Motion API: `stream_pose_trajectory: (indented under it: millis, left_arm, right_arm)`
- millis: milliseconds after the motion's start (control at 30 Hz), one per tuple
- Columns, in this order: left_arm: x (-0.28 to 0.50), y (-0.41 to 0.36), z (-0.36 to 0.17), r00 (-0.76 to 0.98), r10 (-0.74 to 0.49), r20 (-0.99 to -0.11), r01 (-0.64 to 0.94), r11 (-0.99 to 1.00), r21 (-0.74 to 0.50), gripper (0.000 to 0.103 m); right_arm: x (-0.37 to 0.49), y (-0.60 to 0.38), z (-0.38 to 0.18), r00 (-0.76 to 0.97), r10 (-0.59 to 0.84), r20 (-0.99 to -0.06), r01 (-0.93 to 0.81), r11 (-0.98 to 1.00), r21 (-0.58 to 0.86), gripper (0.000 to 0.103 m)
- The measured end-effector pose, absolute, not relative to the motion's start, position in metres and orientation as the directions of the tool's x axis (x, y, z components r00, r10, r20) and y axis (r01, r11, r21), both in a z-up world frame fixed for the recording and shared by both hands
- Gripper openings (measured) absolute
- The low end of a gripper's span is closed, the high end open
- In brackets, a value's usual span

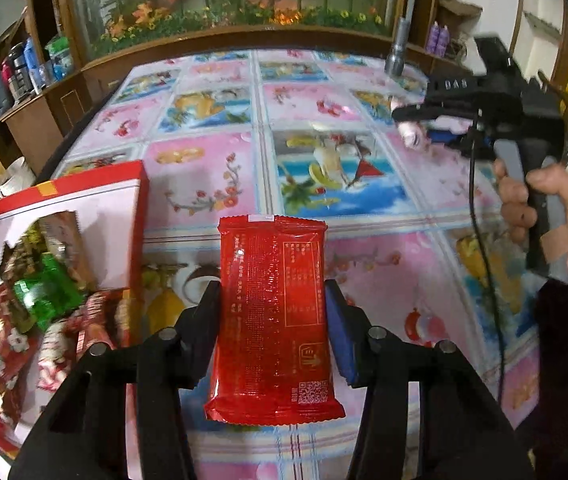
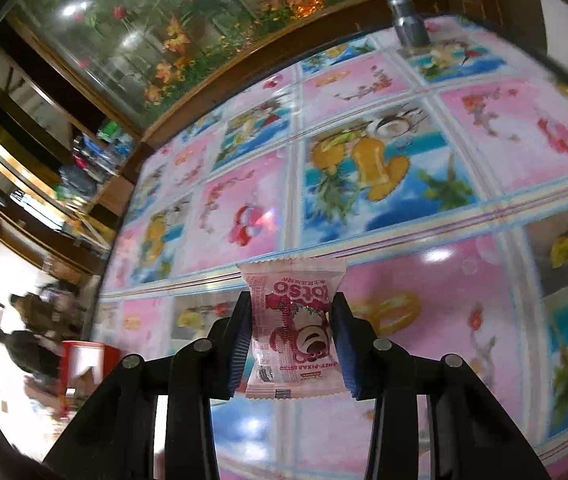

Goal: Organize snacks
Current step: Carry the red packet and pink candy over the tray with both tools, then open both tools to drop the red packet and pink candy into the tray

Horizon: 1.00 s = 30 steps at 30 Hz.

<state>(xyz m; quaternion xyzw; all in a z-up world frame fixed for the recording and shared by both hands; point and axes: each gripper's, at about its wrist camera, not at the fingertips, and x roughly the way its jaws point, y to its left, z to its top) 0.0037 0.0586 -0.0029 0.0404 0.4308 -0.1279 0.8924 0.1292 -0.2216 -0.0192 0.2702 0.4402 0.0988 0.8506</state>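
Note:
My left gripper [image 1: 273,296] is shut on a long red snack packet [image 1: 273,320] and holds it above the table, just right of a red box [image 1: 139,200] that holds several snack packets. My right gripper [image 2: 292,308] is shut on a small pink Lotso bear snack packet [image 2: 294,332] held above the table. The right gripper also shows in the left wrist view [image 1: 408,120] at the far right, held by a hand, with the pink packet between its fingers. The red box shows at the lower left of the right wrist view [image 2: 83,354].
The table [image 1: 324,92] has a colourful pink and blue cartoon cloth. A metal pole [image 1: 398,52] stands at its far right corner. A glass-fronted wooden cabinet [image 1: 223,0] runs behind it, and shelves with bottles [image 1: 23,68] stand to the left.

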Motion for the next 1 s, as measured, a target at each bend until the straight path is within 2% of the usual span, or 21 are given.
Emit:
stream_pose_trajectory:
  millis: [200,433,600,733,1000]
  left_arm:
    - [-0.018,0.095,0.024,0.679,-0.164,-0.715,0.205,0.978,-0.030,0.048]
    - [-0.029,0.158,0.027,0.726,-0.058,-0.685,0.066,0.998,-0.015,0.048]
    - [-0.032,0.205,0.018,0.728,0.015,-0.686,-0.047,0.998,-0.028,0.048]
    - [-0.039,0.231,0.016,0.743,0.092,-0.663,-0.116,0.993,0.008,0.048]
    - [-0.032,0.264,0.003,0.730,0.150,-0.667,-0.180,0.983,0.025,0.048]
  right_arm:
    - [0.120,-0.205,-0.019,0.569,0.563,-0.599,-0.016,0.736,0.676,0.039]
    - [0.088,-0.127,0.001,0.566,0.627,-0.535,-0.196,0.733,0.651,0.038]
    - [0.059,-0.042,0.007,0.491,0.743,-0.455,-0.353,0.647,0.676,0.038]
    - [0.048,0.017,0.007,0.427,0.796,-0.430,-0.435,0.597,0.674,0.038]
    - [0.046,0.105,-0.007,0.327,0.823,-0.465,-0.502,0.568,0.652,0.038]
